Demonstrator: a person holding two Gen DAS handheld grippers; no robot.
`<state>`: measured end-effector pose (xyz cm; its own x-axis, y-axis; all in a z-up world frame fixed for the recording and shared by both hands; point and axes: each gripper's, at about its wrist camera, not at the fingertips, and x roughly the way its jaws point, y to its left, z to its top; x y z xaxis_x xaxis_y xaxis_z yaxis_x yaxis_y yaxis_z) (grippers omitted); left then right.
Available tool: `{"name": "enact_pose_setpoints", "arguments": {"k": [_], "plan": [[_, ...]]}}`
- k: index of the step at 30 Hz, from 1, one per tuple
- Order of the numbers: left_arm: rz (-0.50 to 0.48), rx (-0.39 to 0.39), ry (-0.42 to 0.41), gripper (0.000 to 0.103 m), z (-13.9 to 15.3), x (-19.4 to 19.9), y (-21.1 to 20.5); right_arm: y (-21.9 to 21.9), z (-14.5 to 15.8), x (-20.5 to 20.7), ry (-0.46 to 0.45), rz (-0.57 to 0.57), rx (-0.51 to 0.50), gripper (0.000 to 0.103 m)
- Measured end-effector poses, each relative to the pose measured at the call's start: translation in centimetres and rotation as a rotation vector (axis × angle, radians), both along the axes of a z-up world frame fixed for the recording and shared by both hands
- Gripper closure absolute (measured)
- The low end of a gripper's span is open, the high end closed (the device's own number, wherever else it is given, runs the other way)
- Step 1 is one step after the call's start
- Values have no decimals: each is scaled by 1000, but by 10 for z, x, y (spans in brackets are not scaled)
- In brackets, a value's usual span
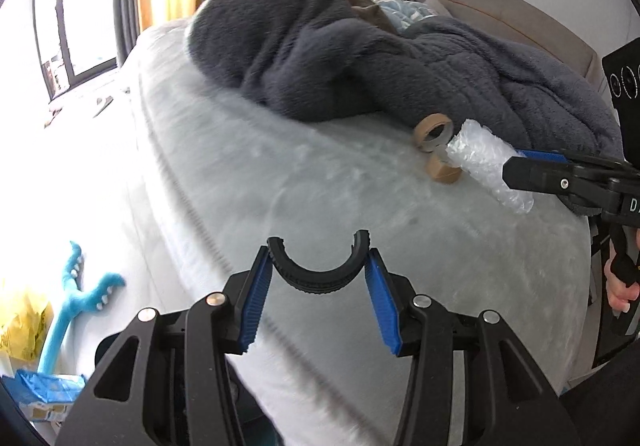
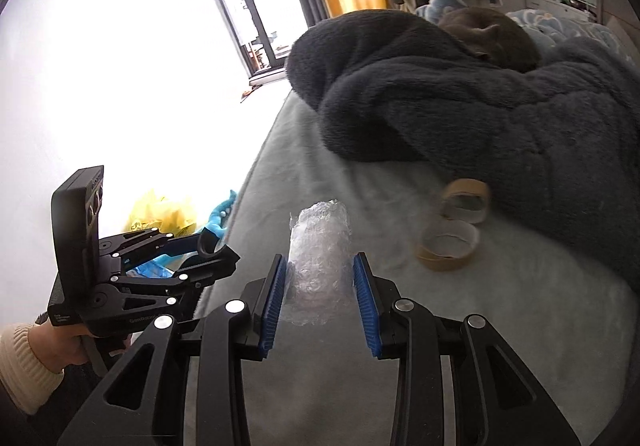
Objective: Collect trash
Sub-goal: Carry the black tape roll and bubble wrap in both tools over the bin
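Note:
A crumpled roll of clear bubble wrap (image 2: pixel 320 230) sits between the blue pads of my right gripper (image 2: pixel 320 258), which is shut on it above the grey bed sheet (image 2: pixel 500 310). The left wrist view shows the same bubble wrap (image 1: pixel 480 157) sticking out of the right gripper (image 1: pixel 516 165) at the right edge. My left gripper (image 1: pixel 319 258) is shut on a black ridged half-ring (image 1: pixel 316 282), its ends pressed between the pads. The left gripper (image 2: pixel 212 242) is at the left of the right wrist view. Two brown tape rolls (image 1: pixel 434 129) (image 2: pixel 448 246) lie on the sheet beside the blanket.
A dark grey fleece blanket (image 1: pixel 320 57) is heaped across the bed, with a brown furry shape (image 2: pixel 492 33) behind it. On the floor to the left lie a blue plush toy (image 1: pixel 76 294), a yellow bag (image 2: pixel 160 213) and a blue packet (image 1: pixel 44 390). A bright window (image 1: pixel 80 5) is beyond.

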<state>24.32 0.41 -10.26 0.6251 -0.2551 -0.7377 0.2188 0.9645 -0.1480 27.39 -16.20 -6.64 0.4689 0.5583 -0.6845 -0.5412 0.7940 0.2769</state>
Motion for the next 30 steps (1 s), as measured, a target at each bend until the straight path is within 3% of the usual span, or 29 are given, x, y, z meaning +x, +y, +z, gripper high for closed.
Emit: {"name": "enact_pose_setpoints", "arguments": {"k": [9, 21, 30], "plan": [[57, -39, 55, 52, -6, -11, 43, 52, 7, -1, 4, 54, 6, 68], [112, -8, 129, 52, -22, -25, 93, 119, 9, -1, 11, 127, 9, 68], [172, 0, 254, 52, -53, -39, 138, 170, 1, -5, 30, 186, -11, 68]]}}
